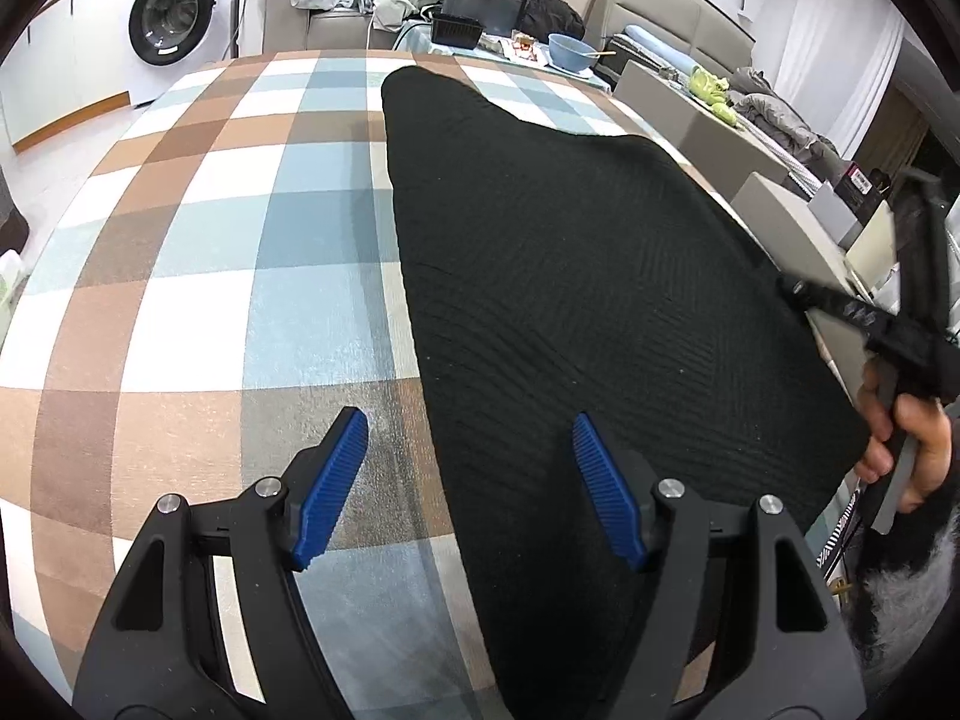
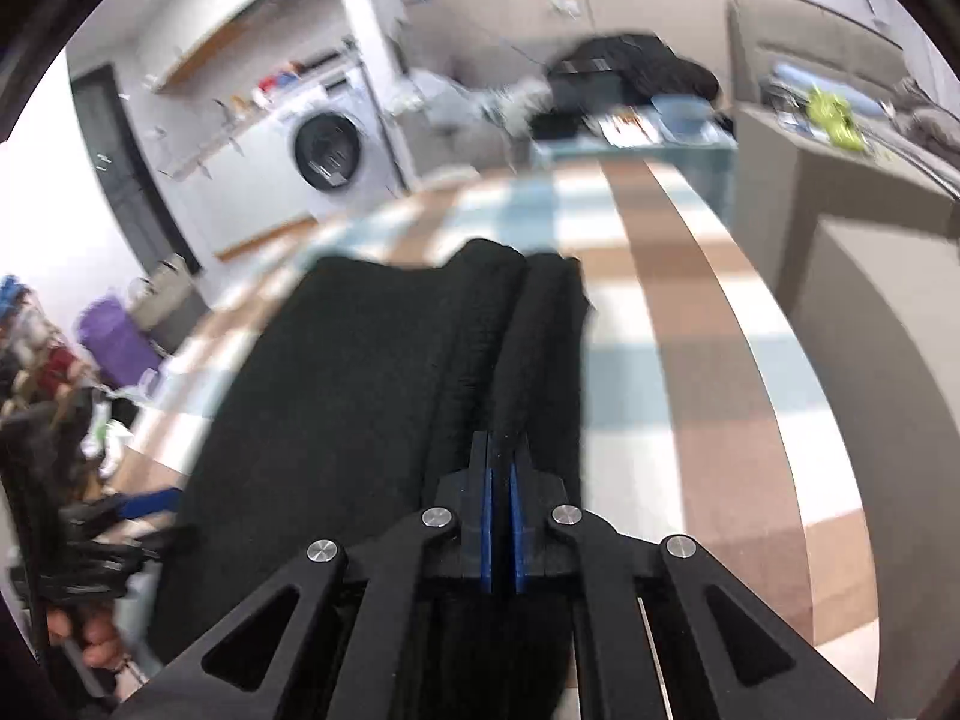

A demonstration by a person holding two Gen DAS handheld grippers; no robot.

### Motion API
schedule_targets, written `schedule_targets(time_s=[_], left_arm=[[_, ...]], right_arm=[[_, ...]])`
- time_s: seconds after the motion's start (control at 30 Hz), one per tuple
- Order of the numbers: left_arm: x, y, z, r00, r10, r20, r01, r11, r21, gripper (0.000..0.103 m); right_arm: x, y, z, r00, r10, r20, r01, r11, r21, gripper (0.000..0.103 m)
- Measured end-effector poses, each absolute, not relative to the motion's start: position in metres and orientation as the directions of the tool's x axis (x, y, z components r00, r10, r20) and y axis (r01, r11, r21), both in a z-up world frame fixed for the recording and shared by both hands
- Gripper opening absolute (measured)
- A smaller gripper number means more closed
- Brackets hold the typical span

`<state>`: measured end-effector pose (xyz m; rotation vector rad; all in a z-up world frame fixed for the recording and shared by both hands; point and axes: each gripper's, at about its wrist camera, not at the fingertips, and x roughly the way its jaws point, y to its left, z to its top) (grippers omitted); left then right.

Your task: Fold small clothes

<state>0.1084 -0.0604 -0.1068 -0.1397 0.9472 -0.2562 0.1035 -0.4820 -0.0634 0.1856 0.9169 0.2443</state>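
Black garment [image 1: 576,300]: it lies spread on your checked tablecloth [image 1: 198,252], on the half away from the washing machine [image 1: 174,18], narrowing toward the far end of the table. It is a ribbed knit.

Left gripper [image 1: 471,489]: you hold it wide open above the garment's edge on the washing-machine side. One blue pad [image 1: 333,486] sits over bare cloth, the other over the black knit. Nothing is between them.

Right gripper [image 2: 501,516]: you have it pinched shut on a raised fold of the garment [image 2: 372,396], with the blue pads pressed nearly together and a ridge of knit running forward from the tips. In the left view it appears at the garment's side farthest from the washing machine, your right hand [image 1: 900,450] wrapped round its handle.

Right view: blurred, so fine detail of the fold cannot be told.

Beyond the garment: a blue bowl [image 1: 570,51] and a black basket [image 1: 456,30] stand on a second table, past the tablecloth's far end.
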Motion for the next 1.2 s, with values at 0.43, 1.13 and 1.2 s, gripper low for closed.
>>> schedule_targets(time_s=[0.43, 1.13, 1.2], left_arm=[[0.100, -0.073, -0.107, 0.546, -0.316, -0.776, 0.205, 0.948, -0.242, 0.069], [0.077, -0.077, -0.108, 0.548, -0.304, -0.780, 0.197, 0.952, -0.233, 0.069], [0.072, -0.079, -0.107, 0.546, -0.311, -0.778, 0.204, 0.950, -0.237, 0.069]], right_arm=[[0.051, -0.495, -0.059, 0.526, 0.499, -0.688, -0.161, 0.853, 0.496, 0.022], [0.013, -0.500, -0.058, 0.567, 0.405, -0.717, -0.137, 0.905, 0.403, 0.052], [0.006, -0.502, -0.062, 0.556, 0.403, -0.727, -0.125, 0.905, 0.406, 0.052]])
